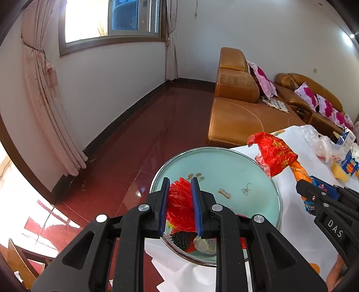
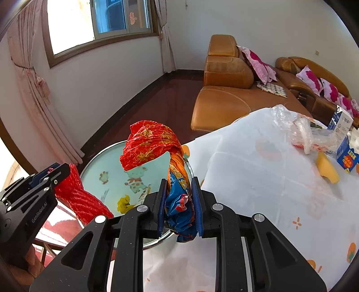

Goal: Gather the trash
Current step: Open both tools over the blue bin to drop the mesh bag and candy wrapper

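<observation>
Fingers on my left gripper (image 1: 180, 205) are clamped on a red ribbed wrapper (image 1: 179, 209). I hold it over the round basin (image 1: 272, 179), which has a pale green bottom with little cartoon animals on it. Some bits of trash (image 1: 190, 241) already lie in the basin, right under my left gripper.

My right gripper (image 2: 178, 207) has its fingers clamped on the blue end of a twisted wrapper (image 2: 152, 143). The wrapper sticks up from the fingers, going from blue to orange to a crumpled red top with gold patterns. It hangs just above the basin's edge, beside the red ribbed wrapper.

The basin sits at the edge of the counter (image 2: 258, 179), which has a white cloth with orange shapes on it. Farther along the counter I see a crumpled clear plastic bag (image 2: 298, 128), a yellow sponge (image 2: 328, 169) and a blue box (image 2: 347, 155). They are well apart from both grippers.

Past the counter there is a dark red floor (image 1: 139, 134). A brown sofa (image 1: 237, 112) with pink flowery pillows (image 1: 262, 78) stands behind it. Far back I see a window (image 1: 112, 20) with pink curtains (image 1: 42, 89).
</observation>
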Demonstrator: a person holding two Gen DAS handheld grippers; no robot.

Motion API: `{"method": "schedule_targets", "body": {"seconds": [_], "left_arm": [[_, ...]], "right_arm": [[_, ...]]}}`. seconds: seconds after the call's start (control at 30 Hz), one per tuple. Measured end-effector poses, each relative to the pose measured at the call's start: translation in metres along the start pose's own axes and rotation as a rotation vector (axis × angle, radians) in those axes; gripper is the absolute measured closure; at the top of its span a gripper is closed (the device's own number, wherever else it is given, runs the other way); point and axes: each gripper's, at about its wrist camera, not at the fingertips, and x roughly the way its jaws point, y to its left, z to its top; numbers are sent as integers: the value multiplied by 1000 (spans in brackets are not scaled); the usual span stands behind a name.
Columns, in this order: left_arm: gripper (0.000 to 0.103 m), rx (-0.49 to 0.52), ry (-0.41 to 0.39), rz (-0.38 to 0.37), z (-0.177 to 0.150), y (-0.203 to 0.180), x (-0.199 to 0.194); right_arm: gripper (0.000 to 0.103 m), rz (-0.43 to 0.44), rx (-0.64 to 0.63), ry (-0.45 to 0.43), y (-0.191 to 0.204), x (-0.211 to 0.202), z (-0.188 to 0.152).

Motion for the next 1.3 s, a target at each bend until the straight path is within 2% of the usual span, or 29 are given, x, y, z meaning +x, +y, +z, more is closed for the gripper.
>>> {"method": "schedule_targets", "body": {"seconds": [0.83, 1.1, 1.17, 1.27, 1.3], "left_arm": [[84, 57, 88, 20, -7, -12, 38], [84, 62, 100, 34, -6, -14, 40], [82, 60, 104, 32, -7, -14, 40], [78, 53, 108, 31, -6, -12, 41], [67, 50, 108, 35, -7, -12, 40]], "right_arm": [[80, -17, -34, 95, 14, 61, 4], [79, 14, -36, 116, 17, 69, 3], [73, 15, -44, 111, 19, 68, 3], [73, 15, -39, 101, 18, 64, 4], [73, 14, -36, 96, 17, 62, 4]]}}
